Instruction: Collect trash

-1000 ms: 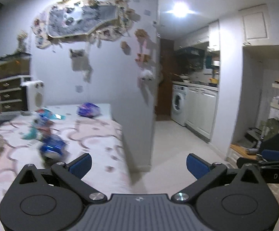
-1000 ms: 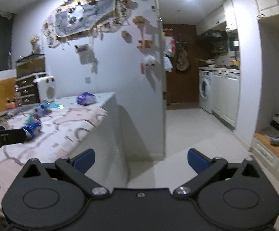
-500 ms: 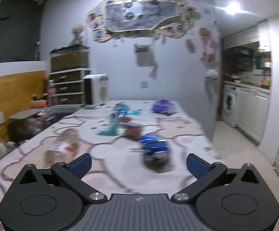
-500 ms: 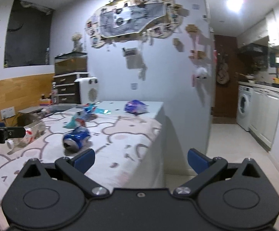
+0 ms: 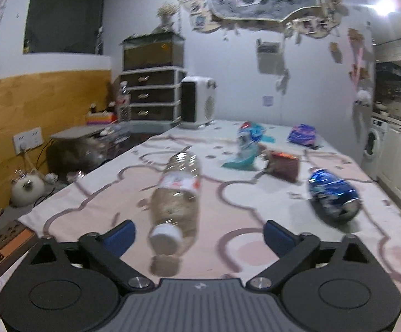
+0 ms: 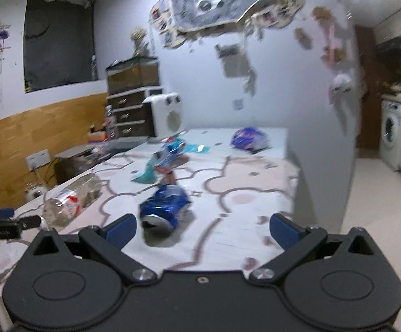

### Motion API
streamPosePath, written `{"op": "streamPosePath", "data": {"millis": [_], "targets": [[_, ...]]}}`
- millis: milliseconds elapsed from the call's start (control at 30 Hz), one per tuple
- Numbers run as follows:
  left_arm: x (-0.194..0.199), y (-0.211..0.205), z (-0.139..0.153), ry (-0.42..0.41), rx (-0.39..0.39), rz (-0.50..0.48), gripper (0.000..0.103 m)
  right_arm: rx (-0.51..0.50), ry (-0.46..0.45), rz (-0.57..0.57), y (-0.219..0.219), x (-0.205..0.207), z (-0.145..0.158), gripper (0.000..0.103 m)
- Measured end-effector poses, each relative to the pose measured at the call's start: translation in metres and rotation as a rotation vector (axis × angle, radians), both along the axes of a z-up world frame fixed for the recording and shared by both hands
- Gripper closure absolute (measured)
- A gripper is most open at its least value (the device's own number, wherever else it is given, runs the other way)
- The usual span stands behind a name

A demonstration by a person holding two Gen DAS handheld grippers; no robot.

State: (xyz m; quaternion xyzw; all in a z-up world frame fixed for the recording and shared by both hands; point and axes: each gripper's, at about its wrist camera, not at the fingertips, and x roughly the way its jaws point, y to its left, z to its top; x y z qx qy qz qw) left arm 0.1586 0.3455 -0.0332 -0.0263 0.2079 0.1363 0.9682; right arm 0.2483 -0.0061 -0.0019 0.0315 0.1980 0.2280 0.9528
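Left wrist view: the left gripper (image 5: 199, 233) looks along a table (image 5: 255, 249) covered with a pink patterned cloth. Its blue-padded jaws stand wide but are closing, and the pads press on nothing. A clear plastic bottle (image 5: 177, 193) lies on its side pointing towards the camera, and its white cap (image 5: 164, 238) sits between the two fingers, nearer the left pad; the pictures do not show either pad touching it. To the right, outside the jaws, a crushed blue can (image 5: 331, 193) lies on the cloth. Farther back sit a dark red packet (image 5: 284, 164), a teal and blue wrapper (image 5: 246, 146) and a purple bag (image 5: 302, 135). A white heater (image 5: 199, 102) stands at the far end of the table, beside a set of drawers (image 5: 153, 96).

Right wrist view: the right gripper (image 6: 201, 229) hovers at the near edge of the same table (image 6: 241, 182), its jaws spread wide and empty. The crushed blue can (image 6: 164, 204) lies just beyond the left pad, its open end facing the camera, without contact that can be seen. The clear plastic bottle (image 6: 70, 202) lies at the left, with the tip of the left gripper (image 6: 9, 218) right by its neck. The teal and blue wrapper (image 6: 167, 155) and the purple bag (image 6: 248, 138) lie behind the can. A washing machine (image 6: 391, 132) stands across the floor to the right.
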Motion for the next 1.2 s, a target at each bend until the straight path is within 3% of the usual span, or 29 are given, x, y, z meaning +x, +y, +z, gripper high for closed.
{"op": "streamPosePath", "data": {"millis": [200,333,567,667,733,867,967,1200], "targets": [[0.010,0.027,-0.009,0.023,-0.030,0.001,0.020,0.011,0.070,0.066,0.051,0.040,-0.004,0.000],[0.023,0.036,-0.013,0.040,-0.042,-0.001,0.031,-0.032,0.085,0.056,0.081,0.064,-0.012,0.000],[0.041,0.044,-0.017,0.080,-0.057,0.011,0.039,-0.030,0.150,0.042,0.107,0.097,-0.033,0.000],[0.049,0.047,-0.020,0.116,-0.066,0.015,0.050,-0.053,0.159,0.046,0.115,0.105,-0.041,0.000],[0.052,0.048,-0.023,0.141,-0.077,0.016,0.067,-0.065,0.161,0.051,0.120,0.108,-0.045,0.001],[0.050,0.045,-0.024,0.139,-0.097,0.018,0.069,-0.084,0.164,0.052,0.123,0.116,-0.052,0.016],[0.047,0.038,-0.023,0.136,-0.107,0.006,0.069,-0.074,0.173,0.087,0.118,0.117,-0.054,0.034],[0.042,0.000,-0.018,0.137,-0.106,-0.062,0.069,-0.059,0.154,0.195,0.090,0.091,-0.047,0.035]]}}
